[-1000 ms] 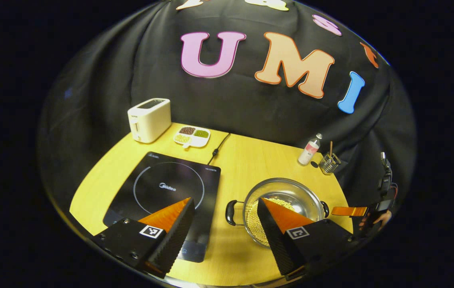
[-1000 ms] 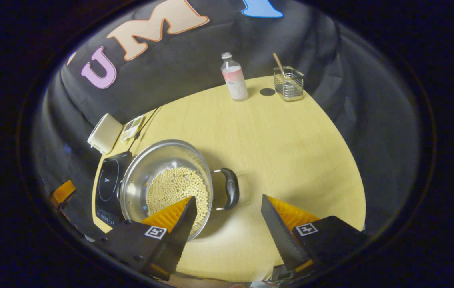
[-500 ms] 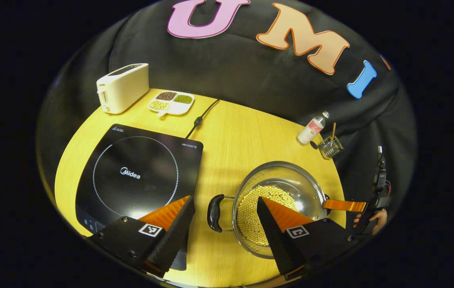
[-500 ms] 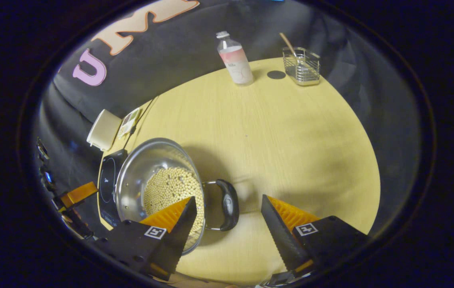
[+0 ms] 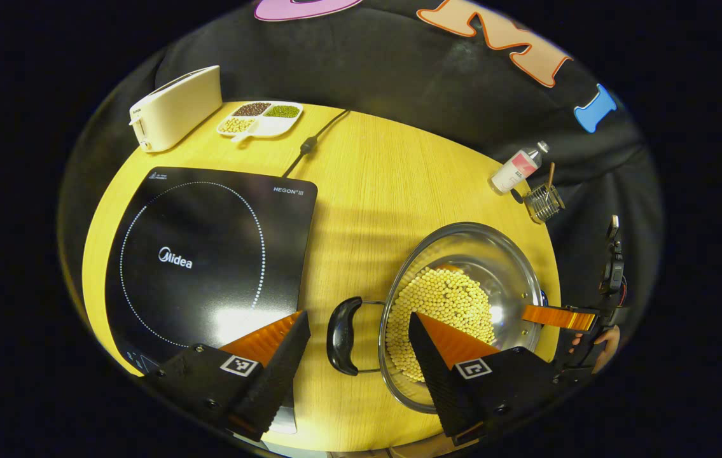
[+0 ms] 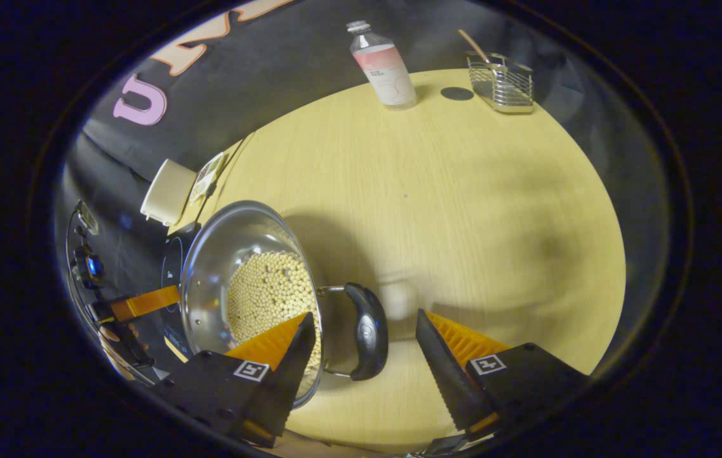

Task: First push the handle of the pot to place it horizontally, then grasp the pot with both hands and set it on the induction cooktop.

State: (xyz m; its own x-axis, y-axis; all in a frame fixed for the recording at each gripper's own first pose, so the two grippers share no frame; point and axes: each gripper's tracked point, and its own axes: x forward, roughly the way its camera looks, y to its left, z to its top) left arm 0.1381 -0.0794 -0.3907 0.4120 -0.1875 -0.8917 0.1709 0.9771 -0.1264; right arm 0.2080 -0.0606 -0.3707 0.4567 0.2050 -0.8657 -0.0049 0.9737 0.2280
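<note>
Pot (image 5: 462, 305), shiny steel with pale round beans heaped in its bottom, sits on the yellow table (image 5: 367, 191) right of the induction cooktop (image 5: 208, 254). Its black side handles lie between the spread fingers of the left gripper (image 5: 359, 337) and right gripper (image 6: 365, 337); neither clamps anything. Farther back stands a bottle (image 6: 386, 67).

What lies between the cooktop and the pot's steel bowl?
In the left gripper view, bare table and the pot's black handle separate the cooktop from the pot.
</note>
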